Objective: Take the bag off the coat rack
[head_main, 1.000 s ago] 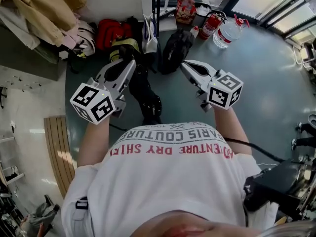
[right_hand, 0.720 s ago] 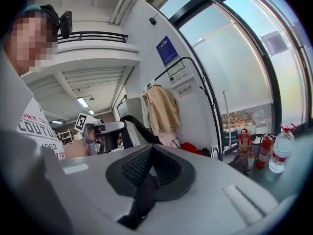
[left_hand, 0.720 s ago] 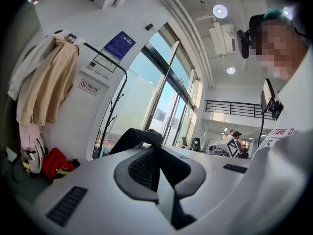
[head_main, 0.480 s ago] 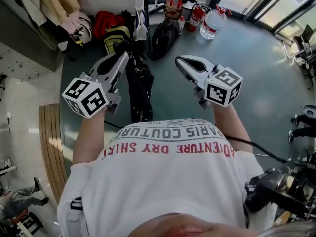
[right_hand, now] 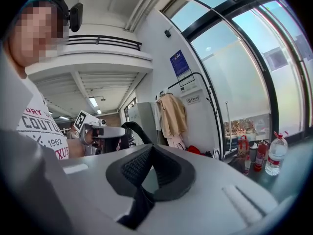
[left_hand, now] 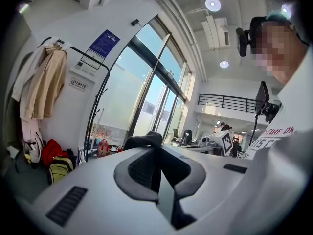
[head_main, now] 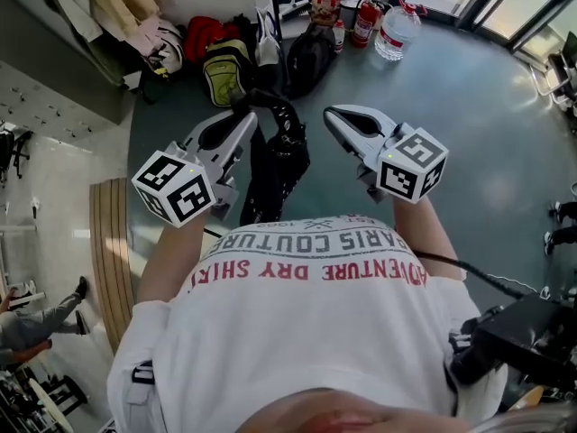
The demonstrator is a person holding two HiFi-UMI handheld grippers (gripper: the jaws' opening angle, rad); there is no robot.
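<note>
L gripper [head_main: 245, 115] clamped on strap of black bag [head_main: 275, 165], bag hanging; R gripper [head_main: 330, 114] jaws together, empty, right of bag.

Open floor [head_main: 478, 124] is lying free to the right of the right gripper [head_main: 332, 114]. Ahead, packs [head_main: 219, 72], an extinguisher [head_main: 365, 21] and a bottle [head_main: 395, 32] are lining the wall foot. Coats [head_main: 99, 3] are crowding the far left corner. The bag [head_main: 281, 156] is hanging between the left gripper [head_main: 250, 117] and the right one, filling that gap.

The bag [head_main: 278, 162] hangs from the left gripper [head_main: 247, 117], beside the right gripper [head_main: 332, 117].
</note>
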